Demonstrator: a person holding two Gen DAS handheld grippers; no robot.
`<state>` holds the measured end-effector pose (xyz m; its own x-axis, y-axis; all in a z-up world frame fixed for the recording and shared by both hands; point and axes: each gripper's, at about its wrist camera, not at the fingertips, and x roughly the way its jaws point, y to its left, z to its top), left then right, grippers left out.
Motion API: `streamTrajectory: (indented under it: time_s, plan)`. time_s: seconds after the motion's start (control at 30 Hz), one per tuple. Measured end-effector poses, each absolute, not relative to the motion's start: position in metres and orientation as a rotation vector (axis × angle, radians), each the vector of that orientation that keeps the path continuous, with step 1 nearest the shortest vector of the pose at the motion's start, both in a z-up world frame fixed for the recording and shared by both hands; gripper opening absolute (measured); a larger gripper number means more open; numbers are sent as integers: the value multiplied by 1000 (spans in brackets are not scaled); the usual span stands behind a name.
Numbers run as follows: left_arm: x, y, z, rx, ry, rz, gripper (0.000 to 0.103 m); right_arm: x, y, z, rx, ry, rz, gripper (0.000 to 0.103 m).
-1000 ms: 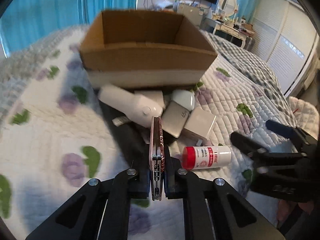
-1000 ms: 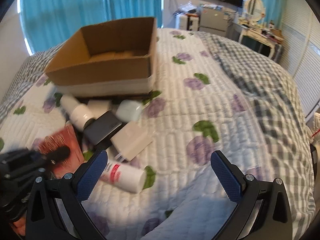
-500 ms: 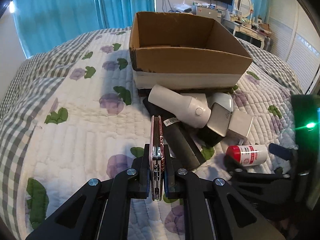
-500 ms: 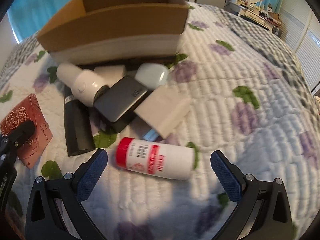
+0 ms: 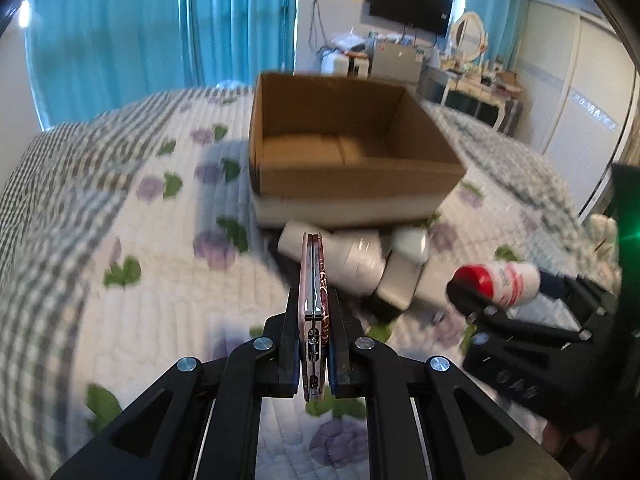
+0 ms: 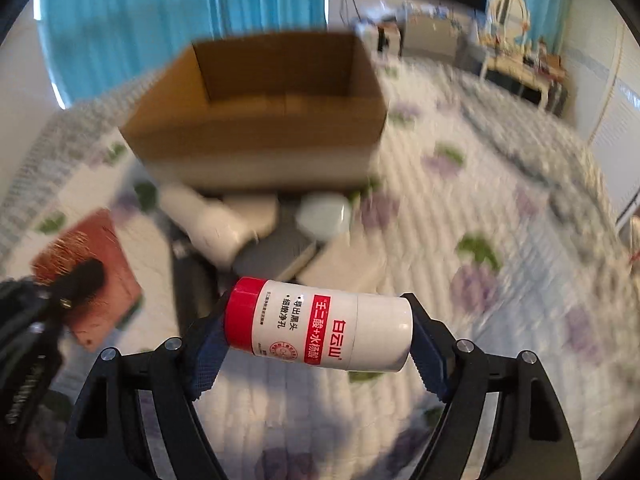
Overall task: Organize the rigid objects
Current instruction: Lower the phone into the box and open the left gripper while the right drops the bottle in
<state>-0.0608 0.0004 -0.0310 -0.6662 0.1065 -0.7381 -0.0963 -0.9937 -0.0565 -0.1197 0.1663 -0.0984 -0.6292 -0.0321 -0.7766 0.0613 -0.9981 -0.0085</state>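
Both claws loaded, box ahead on the bed.

Right gripper just closed on the red-capped bottle, held crosswise off the quilt. Left gripper clamped tight on a thin red card, edge-on. Beyond: white bottle, grey case and small boxes heaped against the near wall of the open cardboard box.

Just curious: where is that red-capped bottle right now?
The bottle lies crosswise in the right hand-held gripper, clamped end to end, lifted off the quilt before the cardboard box.
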Motion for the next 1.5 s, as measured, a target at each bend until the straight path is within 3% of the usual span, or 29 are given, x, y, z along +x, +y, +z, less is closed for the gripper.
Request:
streamTrajectory:
  time_s: [0.27,0.43,0.53,0.87,0.93,1.0,1.03,1.4,1.5]
  plan:
    - [-115,2,53,-1000,25,2838,10,-166,171,12,987,108,-2822,79]
    - [-171,14,60,-976,100,2842,10,-211,167,45,878,122,-2831,79]
    - [-203,24,38,-1000,197,2856,10,-244,168,39,895,120,-2833,79]
    - [-243,30,-30,-1128,179,2787,13,-295,181,-22,1016,108,-2780,79]
    - [-242,33,-27,-1116,187,2792,20,-296,185,-28,1020,92,-2772,79]
    - [-242,30,-21,-1111,166,2802,43,-299,187,-29,1020,86,-2767,79]
    - [-240,27,-18,-1103,148,2814,46,-299,187,-29,1019,91,-2767,79]
    - [-208,-3,15,-1036,32,2871,46,-314,178,-49,1079,91,-2733,80]
    - [-197,-6,20,-1026,34,2874,46,-302,172,-44,1021,116,-2759,92]
